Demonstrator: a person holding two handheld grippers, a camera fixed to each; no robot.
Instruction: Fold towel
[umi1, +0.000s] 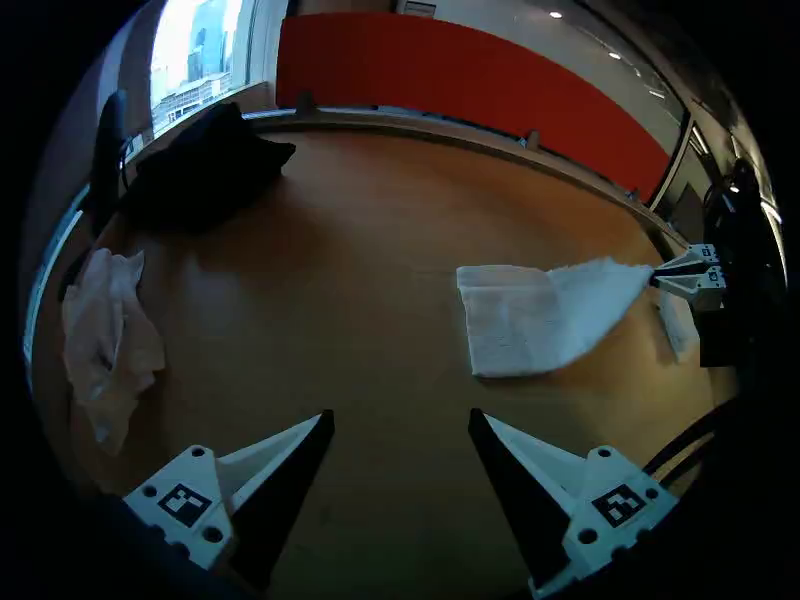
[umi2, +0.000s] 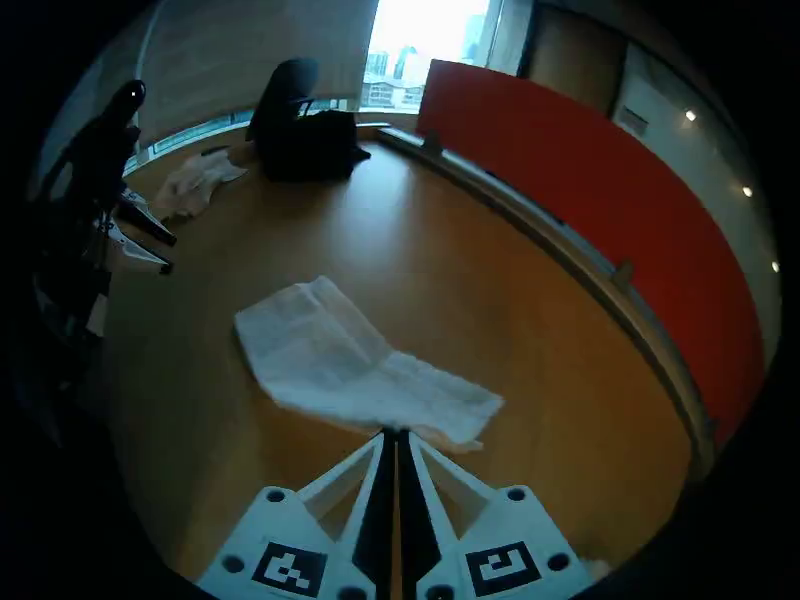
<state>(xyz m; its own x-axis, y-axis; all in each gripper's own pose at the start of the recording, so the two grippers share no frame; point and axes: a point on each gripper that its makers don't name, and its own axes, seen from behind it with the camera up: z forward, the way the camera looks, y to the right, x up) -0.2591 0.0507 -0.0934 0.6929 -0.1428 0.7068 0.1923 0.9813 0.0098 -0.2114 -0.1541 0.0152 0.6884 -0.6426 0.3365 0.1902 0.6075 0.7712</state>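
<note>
Towel (umi1: 530, 315), white, partly folded, on wooden surface (umi1: 370, 240); one corner lifted, apparently pinched in right tool (umi2: 393, 437), fingers closed; left tool (umi1: 398, 413) wide open, empty, well apart.

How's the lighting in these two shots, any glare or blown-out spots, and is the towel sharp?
Left gripper view: window blown out, table dim, towel fairly sharp. Right gripper view: window glares white, a pale sheen on the table, towel slightly soft near the right hand-held gripper.
</note>
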